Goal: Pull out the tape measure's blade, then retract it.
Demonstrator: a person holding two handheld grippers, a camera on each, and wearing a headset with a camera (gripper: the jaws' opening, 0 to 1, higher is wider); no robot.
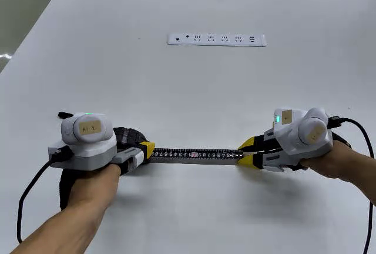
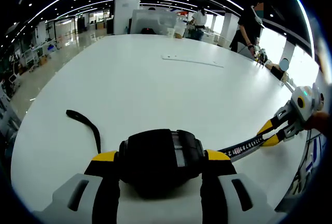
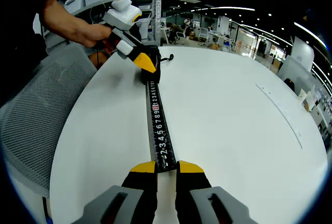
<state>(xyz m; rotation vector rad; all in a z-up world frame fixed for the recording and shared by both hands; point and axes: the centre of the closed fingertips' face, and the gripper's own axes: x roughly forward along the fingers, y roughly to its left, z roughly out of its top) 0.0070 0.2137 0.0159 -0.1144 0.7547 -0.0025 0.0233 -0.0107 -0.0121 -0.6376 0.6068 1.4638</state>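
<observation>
The black tape measure case [image 2: 160, 157] sits clamped between the yellow-tipped jaws of my left gripper [image 1: 143, 150], low on the white table [image 1: 194, 89] at the left. Its black wrist strap [image 2: 85, 125] lies on the table beside it. The black blade [image 1: 195, 154] with white numerals runs out flat along the table to the right. My right gripper [image 1: 245, 153] is shut on the blade's end [image 3: 166, 163]. In the right gripper view the blade [image 3: 157, 125] stretches away to the case [image 3: 152, 67] held by the left gripper [image 3: 147, 62].
A white power strip [image 1: 217, 40] lies farther back on the table. A grey mesh chair [image 3: 36, 120] stands off the table's edge. People stand at the table's far side [image 2: 251, 24]. Cables [image 1: 29, 192] trail from both grippers.
</observation>
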